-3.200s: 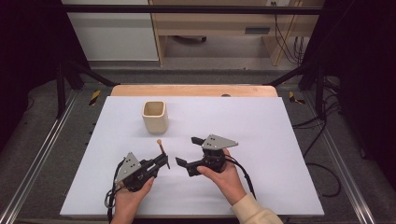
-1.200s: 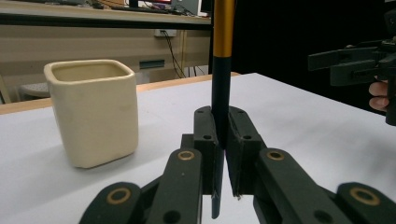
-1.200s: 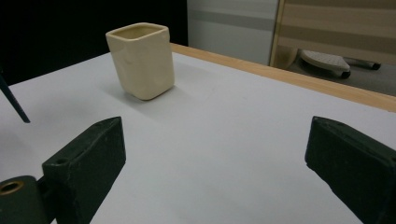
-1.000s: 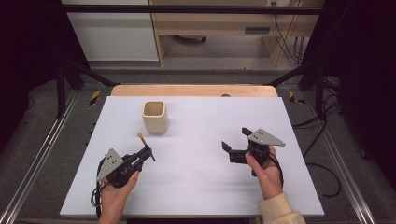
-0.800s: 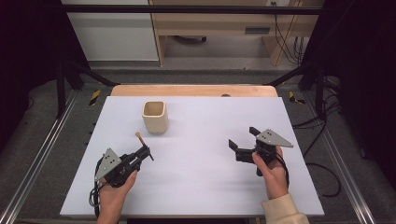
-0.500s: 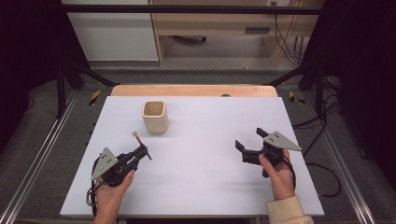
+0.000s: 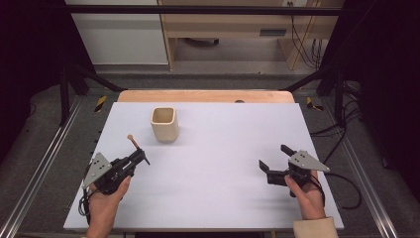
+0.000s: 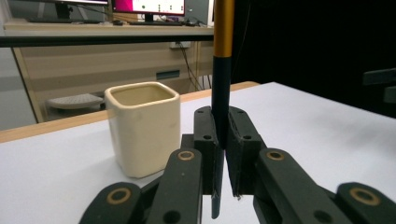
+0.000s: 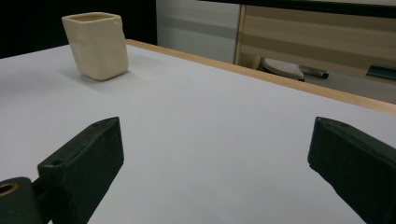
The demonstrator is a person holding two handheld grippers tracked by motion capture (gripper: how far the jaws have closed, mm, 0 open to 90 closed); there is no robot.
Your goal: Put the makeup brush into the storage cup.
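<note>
A slim brush (image 7: 133,145) with a dark shaft, a gold band and a tan end stands up out of my left gripper (image 7: 141,158), which is shut on its dark lower part at the table's near left. In the left gripper view the brush (image 8: 222,56) rises upright between the pressed pads of that gripper (image 8: 220,128). A cream square cup (image 7: 164,124) stands upright at the back middle, beyond and right of the left gripper; the same cup (image 8: 144,127) shows just behind the jaws. My right gripper (image 7: 273,157) is open and empty at the near right, far from the cup (image 9: 96,44).
A white sheet (image 7: 223,144) covers the table, with a wooden edge (image 7: 205,95) at the back. Metal rails run along both sides. Cables (image 7: 346,178) trail off the right side. A wooden bench and a white cabinet stand beyond the table.
The two hands have drawn apart from the middle. My left gripper carried the brush left and nearer; my right gripper slid right and nearer, jaws still wide.
</note>
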